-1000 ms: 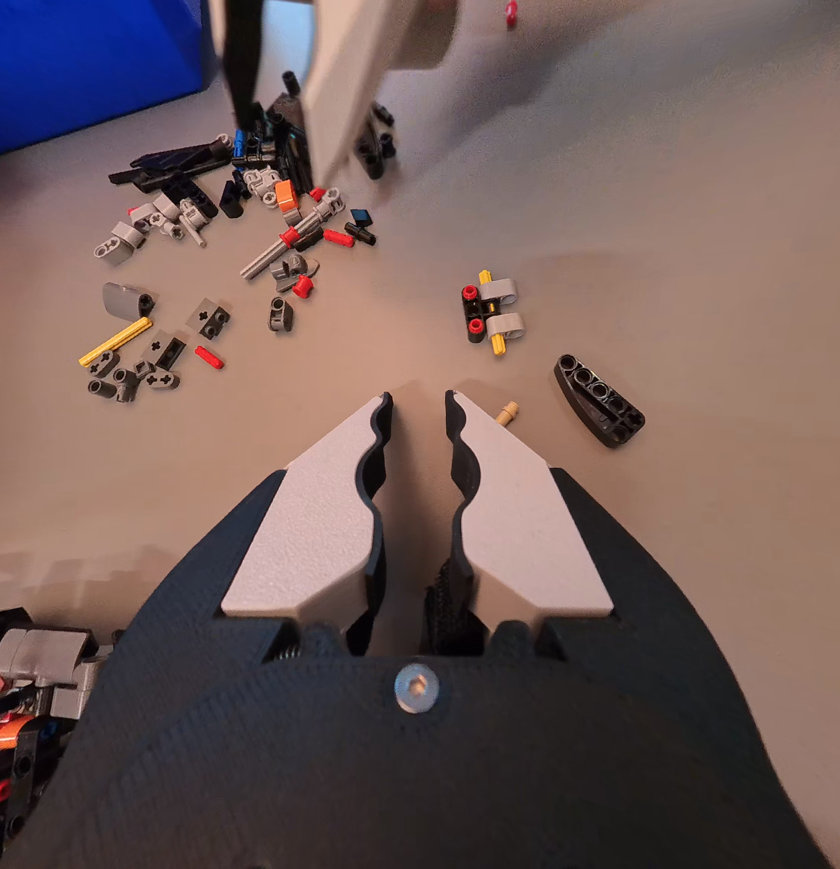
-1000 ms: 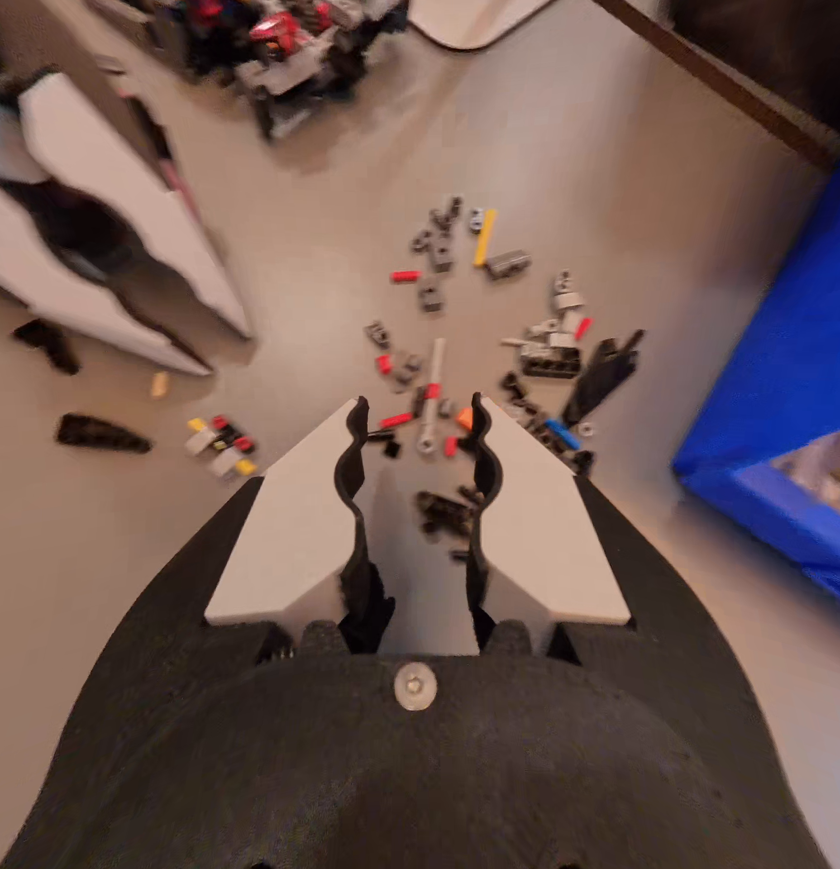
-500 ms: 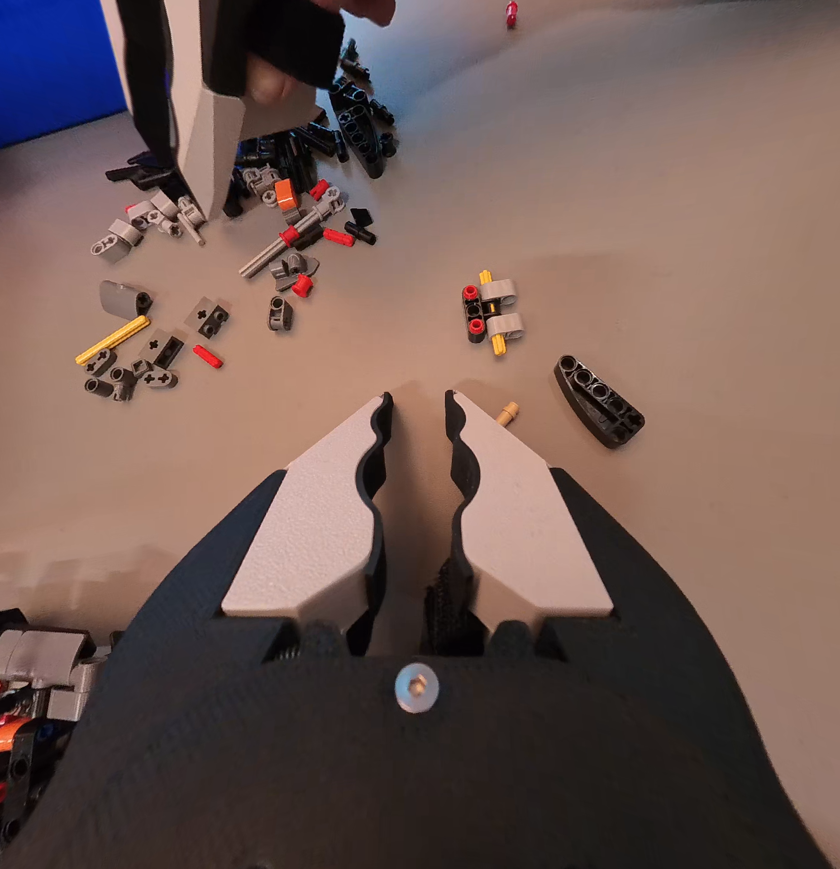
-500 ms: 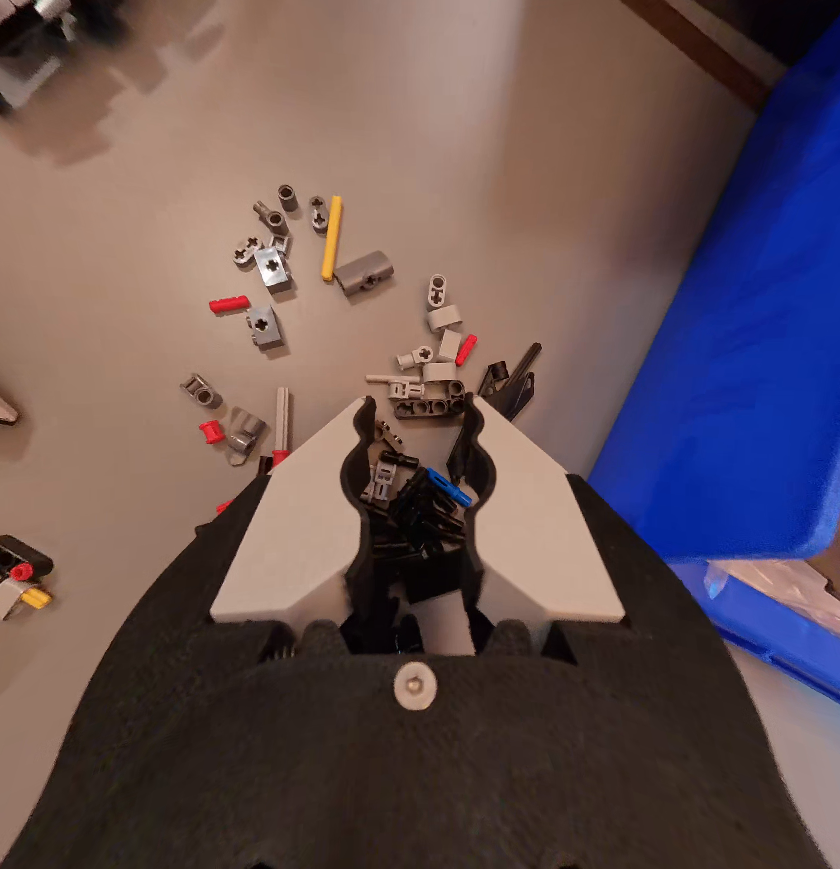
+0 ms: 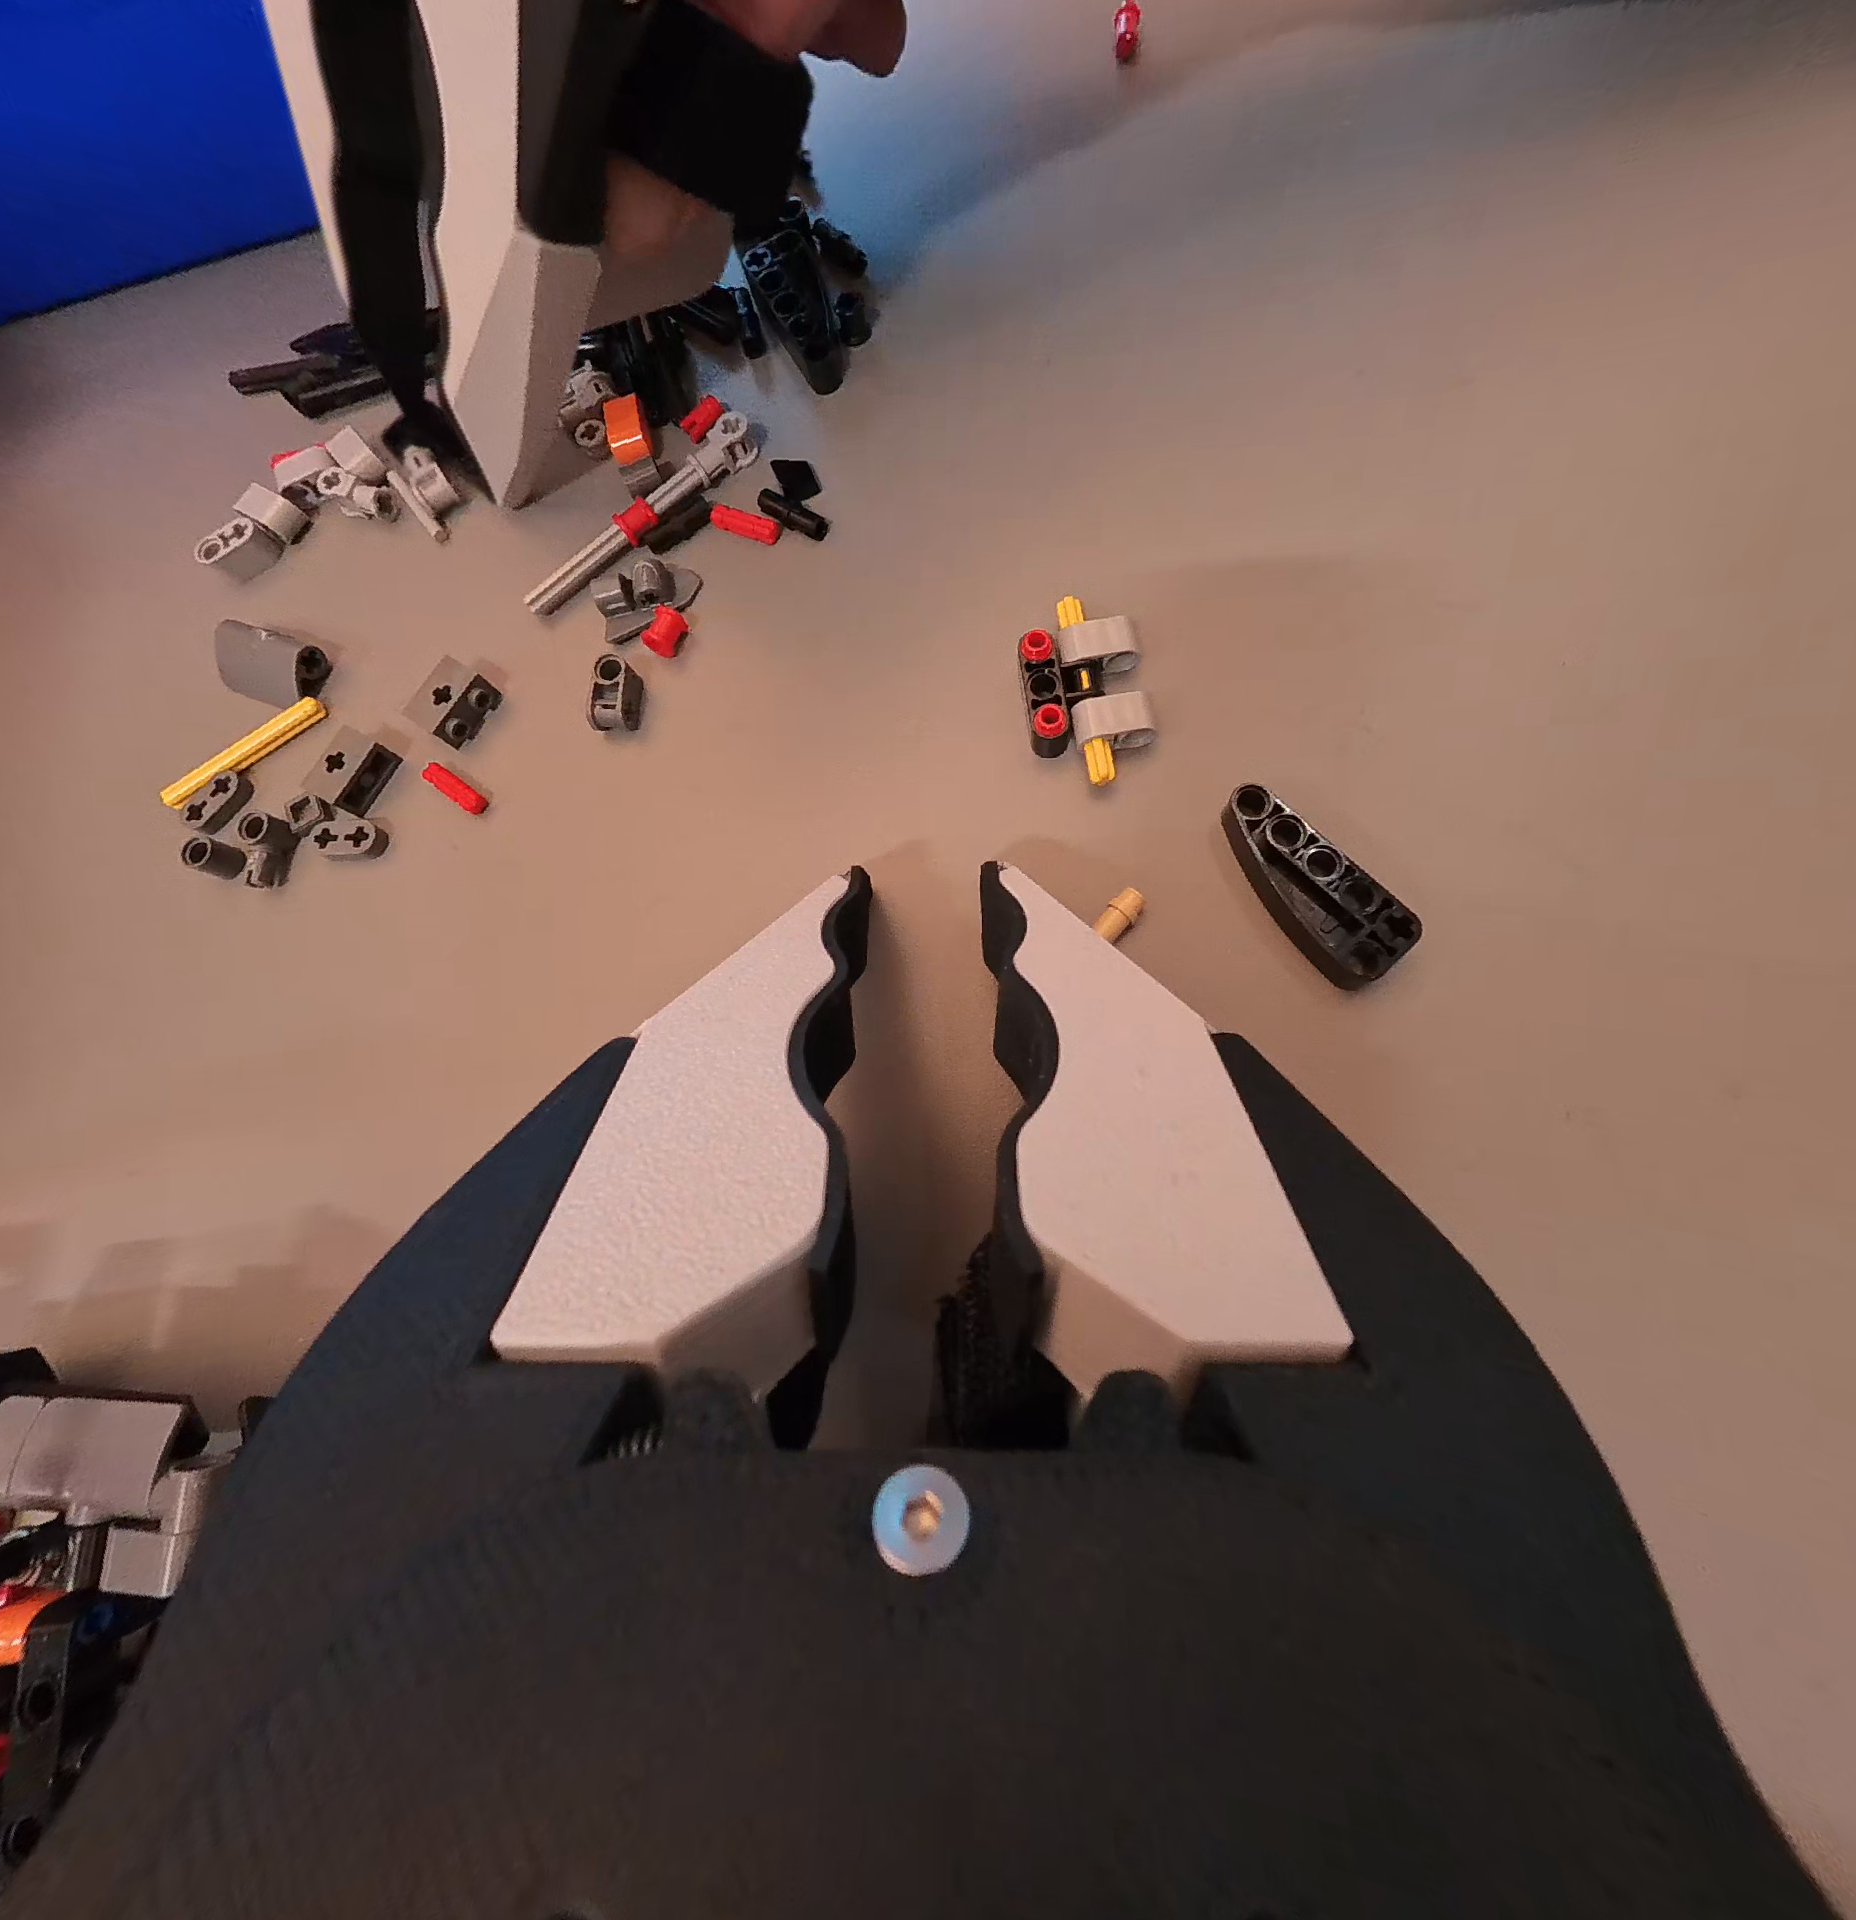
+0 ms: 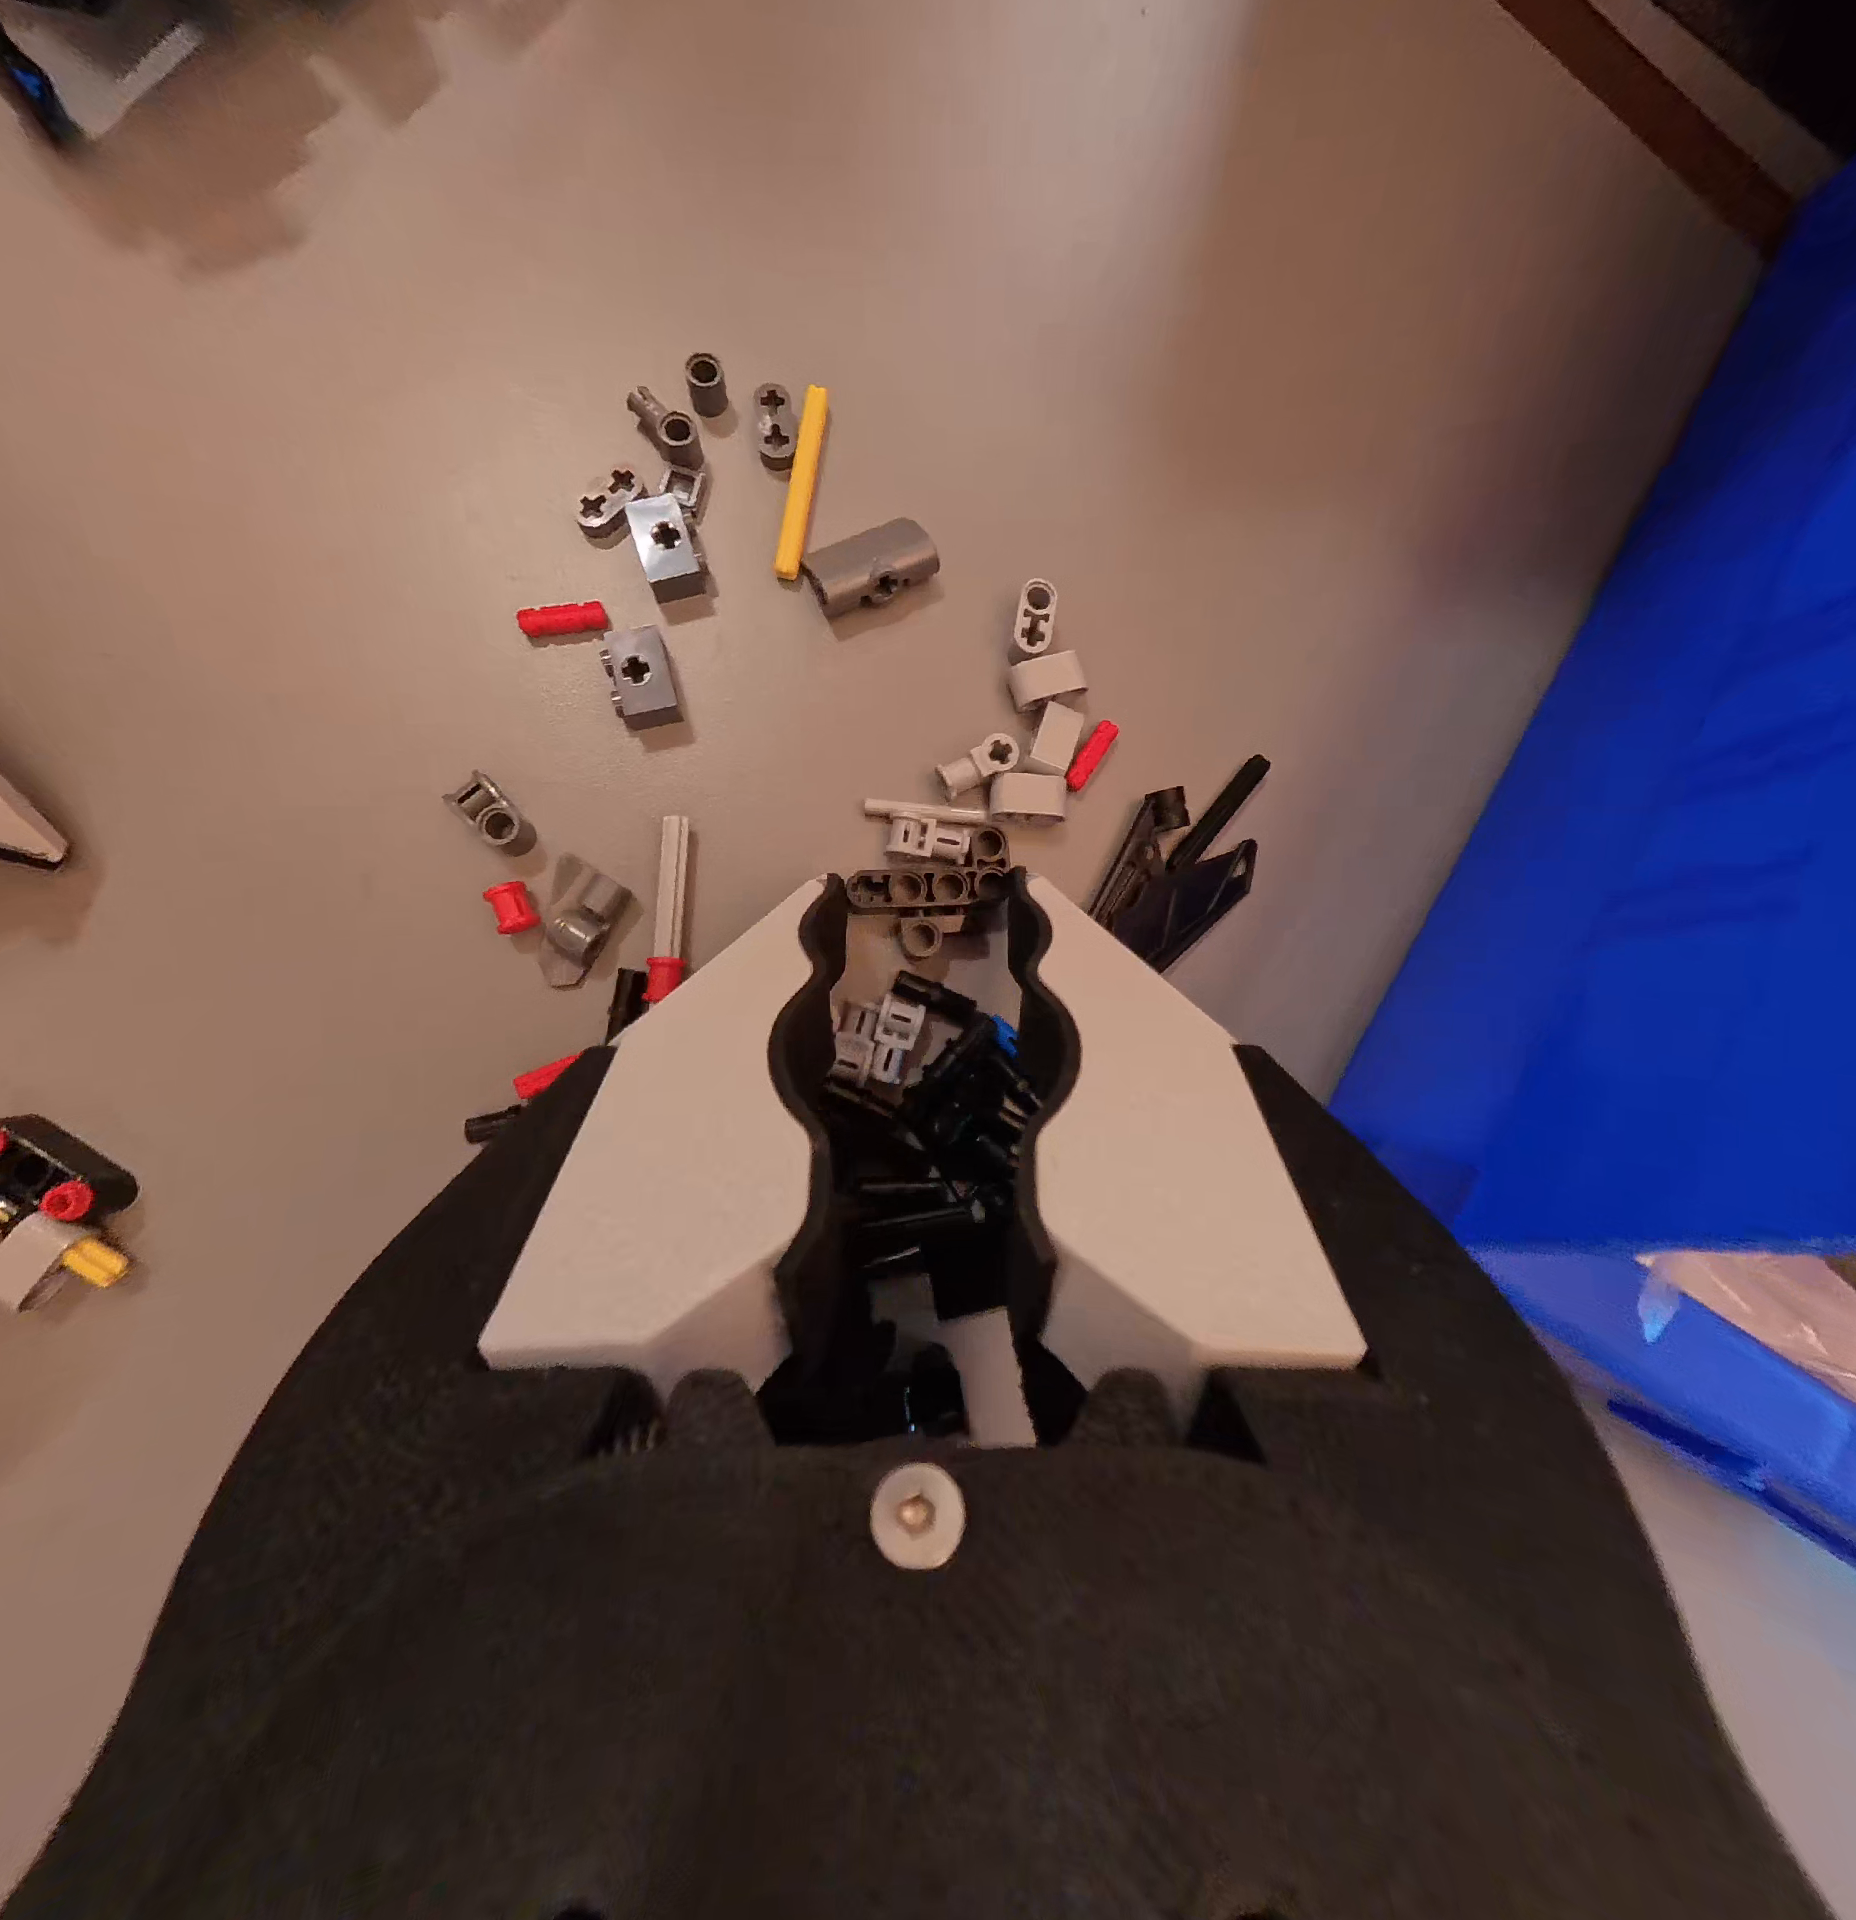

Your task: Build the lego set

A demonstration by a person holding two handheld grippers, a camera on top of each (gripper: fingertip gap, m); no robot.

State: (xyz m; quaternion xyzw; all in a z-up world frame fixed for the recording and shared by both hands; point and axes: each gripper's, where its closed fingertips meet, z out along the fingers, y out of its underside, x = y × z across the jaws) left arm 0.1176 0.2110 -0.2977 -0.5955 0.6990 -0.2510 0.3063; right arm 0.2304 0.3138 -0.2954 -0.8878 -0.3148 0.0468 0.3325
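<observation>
The right gripper point(image 6: 924, 883) is spread open, its two pale fingers straddling a heap of black pins point(image 6: 934, 1112) on the tan table point(image 6: 1111, 312); a dark grey beam point(image 6: 929, 888) with a row of holes lies right between the fingertips, though whether they touch it cannot be told. Just beyond sit light grey connectors point(image 6: 1043, 727), a yellow axle point(image 6: 801, 480) and a short red axle point(image 6: 560, 618). A blue bin point(image 6: 1682, 831) stands to its right.

The left gripper point(image 5: 924, 873) hangs over bare table, jaws parted a little and empty. A tan pin point(image 5: 1121, 912) lies just beside its right fingertip, a curved black beam point(image 5: 1319, 883) farther right, and a small black, grey, red and yellow assembly point(image 5: 1085, 686) ahead. The partly built model point(image 5: 41, 1507) lies at its lower left.
</observation>
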